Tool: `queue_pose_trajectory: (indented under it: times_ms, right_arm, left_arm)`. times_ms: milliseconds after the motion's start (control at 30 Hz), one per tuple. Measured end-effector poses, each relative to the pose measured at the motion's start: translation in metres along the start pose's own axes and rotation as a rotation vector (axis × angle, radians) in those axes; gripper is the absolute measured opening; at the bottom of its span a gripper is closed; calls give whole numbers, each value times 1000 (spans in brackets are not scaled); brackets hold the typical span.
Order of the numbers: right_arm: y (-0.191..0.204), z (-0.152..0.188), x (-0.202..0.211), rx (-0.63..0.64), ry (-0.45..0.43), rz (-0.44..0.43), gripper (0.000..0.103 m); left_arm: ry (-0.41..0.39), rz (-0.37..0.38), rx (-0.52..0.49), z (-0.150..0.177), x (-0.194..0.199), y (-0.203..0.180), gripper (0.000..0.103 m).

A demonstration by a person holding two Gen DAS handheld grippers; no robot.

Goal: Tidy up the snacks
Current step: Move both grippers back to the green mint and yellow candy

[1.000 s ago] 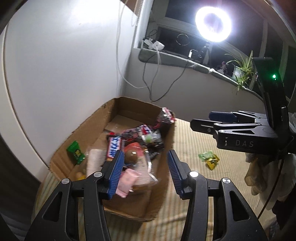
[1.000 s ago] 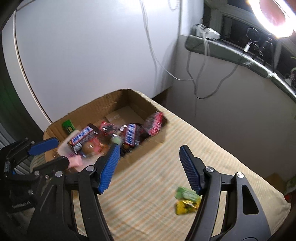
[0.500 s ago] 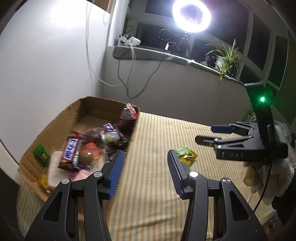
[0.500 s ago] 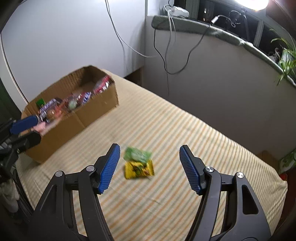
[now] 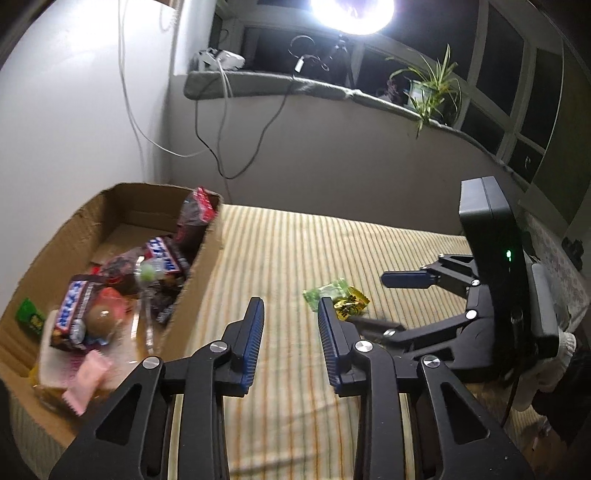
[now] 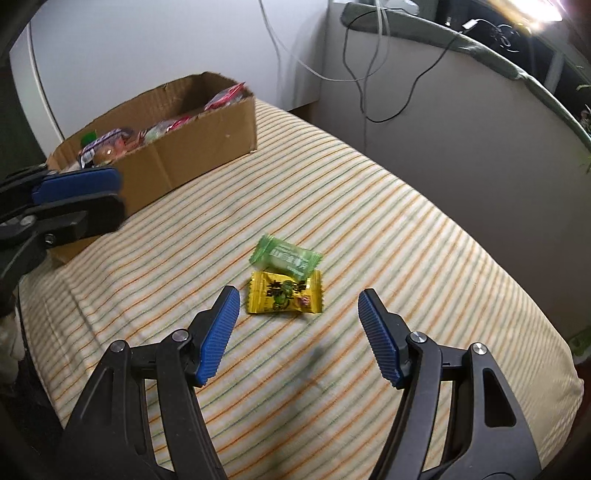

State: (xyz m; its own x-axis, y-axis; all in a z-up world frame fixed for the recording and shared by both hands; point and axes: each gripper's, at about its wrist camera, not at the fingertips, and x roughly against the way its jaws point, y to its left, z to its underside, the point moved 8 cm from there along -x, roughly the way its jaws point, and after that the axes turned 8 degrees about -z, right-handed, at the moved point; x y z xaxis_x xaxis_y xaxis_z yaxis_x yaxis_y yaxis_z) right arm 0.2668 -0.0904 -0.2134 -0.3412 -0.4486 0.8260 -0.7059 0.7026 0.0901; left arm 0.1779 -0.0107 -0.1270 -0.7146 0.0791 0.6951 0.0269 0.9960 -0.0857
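Observation:
Two small wrapped candies lie together on the striped cloth: a green one (image 6: pixel 286 256) (image 5: pixel 325 293) and a yellow one (image 6: pixel 284 291) (image 5: pixel 351 301). My right gripper (image 6: pixel 298 297) (image 5: pixel 376 299) hovers low over them, jaws wide open, with the yellow candy just ahead between the fingers and untouched. A cardboard box (image 6: pixel 207 147) (image 5: pixel 207 266) at the left holds several snacks, among them chocolate bars (image 5: pixel 70 310). My left gripper (image 5: pixel 290 314) (image 6: pixel 110 195) hangs over the cloth beside the box. Its jaws are closing with nothing between them.
The striped cloth (image 6: pixel 406 258) covers a padded surface that drops off at the right and front edges. A white wall stands behind the box. Cables (image 5: pixel 221 147) hang from a sill holding a ring light (image 5: pixel 351 11) and a plant (image 5: pixel 432 92).
My left gripper swung right from above the box to above the cloth, and its jaws narrowed. My right gripper sank toward the two candies, jaws unchanged.

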Motion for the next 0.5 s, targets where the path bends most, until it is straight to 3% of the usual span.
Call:
queue_pose_trajectory:
  times_ms: [500]
  right_arm:
    - [-4,-4,-27,4,7,5,65]
  left_arm:
    - [71,39,-25,-2,-42,-9,27]
